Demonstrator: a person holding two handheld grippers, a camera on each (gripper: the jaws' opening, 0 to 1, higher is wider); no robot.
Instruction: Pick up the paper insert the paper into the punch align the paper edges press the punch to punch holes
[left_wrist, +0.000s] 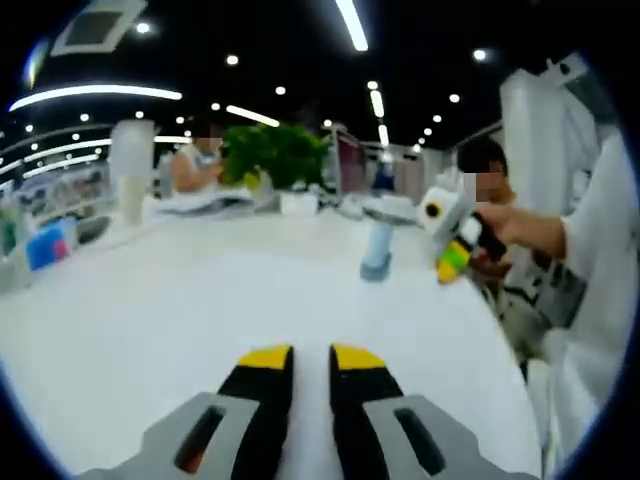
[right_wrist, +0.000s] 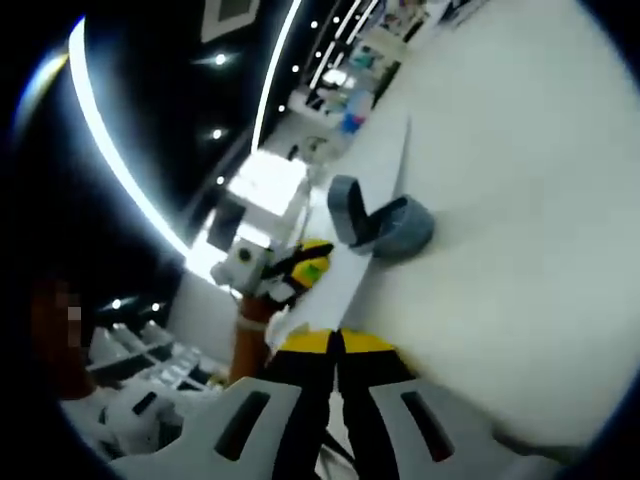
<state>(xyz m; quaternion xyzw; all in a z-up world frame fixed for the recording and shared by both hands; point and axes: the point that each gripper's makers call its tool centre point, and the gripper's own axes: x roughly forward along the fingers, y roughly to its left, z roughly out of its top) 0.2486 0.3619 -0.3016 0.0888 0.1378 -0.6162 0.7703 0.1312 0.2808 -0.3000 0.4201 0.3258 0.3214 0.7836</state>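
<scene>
One end of paper (right_wrist: 350, 282) hides behind right gripper (right_wrist: 335, 343).

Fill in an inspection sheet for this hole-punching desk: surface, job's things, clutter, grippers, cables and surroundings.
Surface: white table, bare in the middle.
Job's things: blue punch stands on the table; a white paper runs from the punch toward the right gripper. Whether the paper is in the slot cannot be told.
Clutter: plant, white cup and blue boxes along the far edge.
Grippers: left gripper is open over bare table. The right gripper has its jaws close together at the paper's near end, grip unclear. Another gripper is held in a hand near the punch.
Cables: nothing seen.
Surroundings: ceiling lights, seated people, shelves, all blurred.
</scene>
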